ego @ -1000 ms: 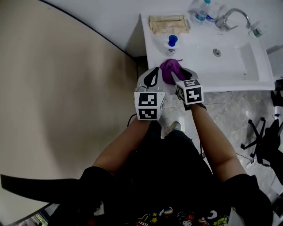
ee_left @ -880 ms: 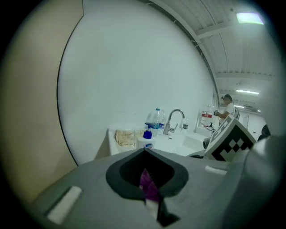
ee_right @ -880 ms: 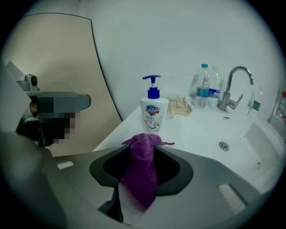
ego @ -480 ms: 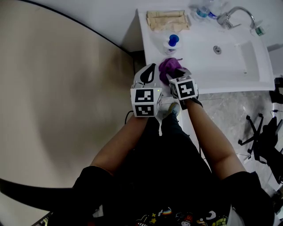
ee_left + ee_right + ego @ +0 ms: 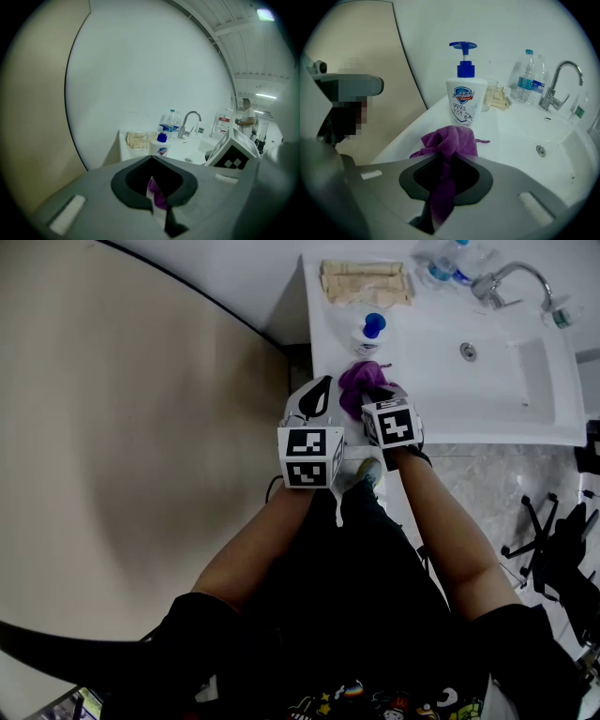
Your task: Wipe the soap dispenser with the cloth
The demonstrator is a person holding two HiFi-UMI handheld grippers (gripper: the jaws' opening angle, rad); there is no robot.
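Right claw (image 5: 446, 159) has clamped onto purple cloth (image 5: 452, 140), left claw (image 5: 152, 161) pressed together and empty, soap dispenser (image 5: 463, 101) base hidden behind cloth.

Soap dispenser (image 5: 462, 101) stands behind cloth (image 5: 451, 140) on counter (image 5: 513, 133).

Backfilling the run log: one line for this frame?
right gripper shut on purple cloth | left gripper shut | soap dispenser upright on sink counter
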